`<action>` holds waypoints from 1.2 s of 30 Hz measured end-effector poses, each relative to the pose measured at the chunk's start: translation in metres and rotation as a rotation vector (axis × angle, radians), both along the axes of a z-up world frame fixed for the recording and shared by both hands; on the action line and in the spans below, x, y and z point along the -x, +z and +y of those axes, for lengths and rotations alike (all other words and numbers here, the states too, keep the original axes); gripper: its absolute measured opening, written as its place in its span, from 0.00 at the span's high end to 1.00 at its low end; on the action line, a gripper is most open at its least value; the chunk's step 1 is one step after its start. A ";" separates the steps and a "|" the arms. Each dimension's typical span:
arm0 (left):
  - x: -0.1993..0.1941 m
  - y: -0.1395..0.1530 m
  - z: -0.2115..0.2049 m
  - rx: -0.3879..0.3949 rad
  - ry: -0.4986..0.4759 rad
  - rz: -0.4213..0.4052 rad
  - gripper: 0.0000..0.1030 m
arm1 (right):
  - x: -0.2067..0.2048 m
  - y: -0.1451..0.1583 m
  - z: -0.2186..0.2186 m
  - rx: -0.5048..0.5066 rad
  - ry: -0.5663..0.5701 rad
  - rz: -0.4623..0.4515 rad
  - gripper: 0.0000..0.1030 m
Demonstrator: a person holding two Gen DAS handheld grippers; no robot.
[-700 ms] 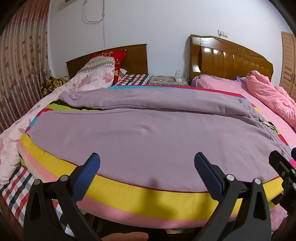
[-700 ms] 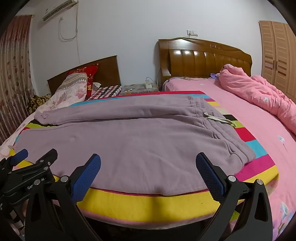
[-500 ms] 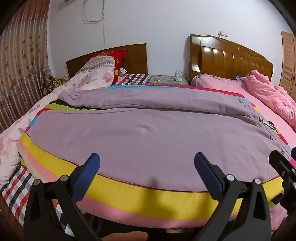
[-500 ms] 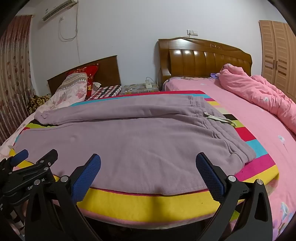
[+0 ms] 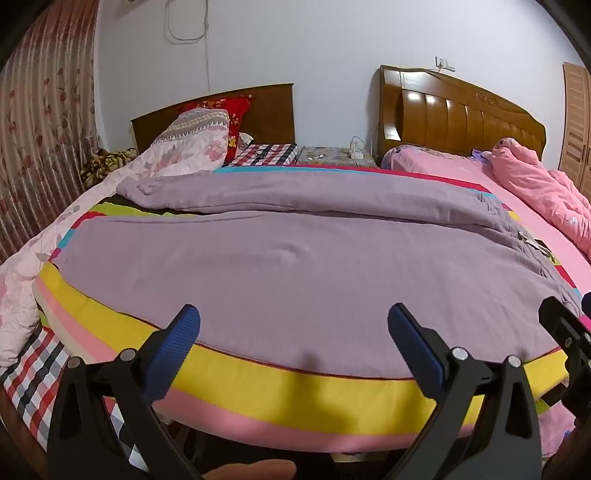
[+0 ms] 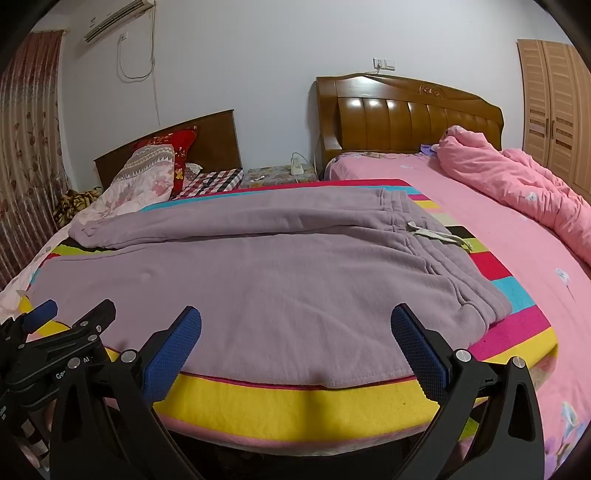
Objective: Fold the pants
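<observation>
Across the striped blanket (image 5: 258, 384) on the bed lay the lilac pants (image 6: 258, 280), filling mid-frame, waistband at right. Nothing had shifted since the earlier frames. Both the left gripper (image 5: 293, 328) and the right gripper (image 6: 295, 328) hung at the lower edge, jaws spread wide, pinching nothing.

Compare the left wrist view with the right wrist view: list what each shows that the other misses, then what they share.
Only the left wrist view: a fingertip at the bottom edge, and the open left gripper head-on.
Only the right wrist view: the air conditioner, and the open right gripper head-on.
Both: the purple pants spread flat on the striped blanket, the drawstring, two headboards, the pink quilt.
</observation>
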State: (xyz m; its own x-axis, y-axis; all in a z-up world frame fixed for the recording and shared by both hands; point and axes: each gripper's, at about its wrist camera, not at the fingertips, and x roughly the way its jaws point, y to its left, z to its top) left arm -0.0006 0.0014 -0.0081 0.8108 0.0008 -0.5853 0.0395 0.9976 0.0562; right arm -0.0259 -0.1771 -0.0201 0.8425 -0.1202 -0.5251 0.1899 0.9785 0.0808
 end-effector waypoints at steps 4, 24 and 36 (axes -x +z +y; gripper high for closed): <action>0.001 -0.001 0.000 0.000 0.001 0.005 0.01 | 0.000 0.000 0.000 0.000 0.001 0.000 0.04; 0.002 0.001 0.002 0.004 0.001 0.016 0.01 | -0.002 -0.003 0.001 0.001 -0.003 0.006 0.04; 0.003 -0.001 0.001 -0.002 -0.001 0.022 0.01 | -0.004 -0.008 -0.002 0.002 -0.013 0.018 0.04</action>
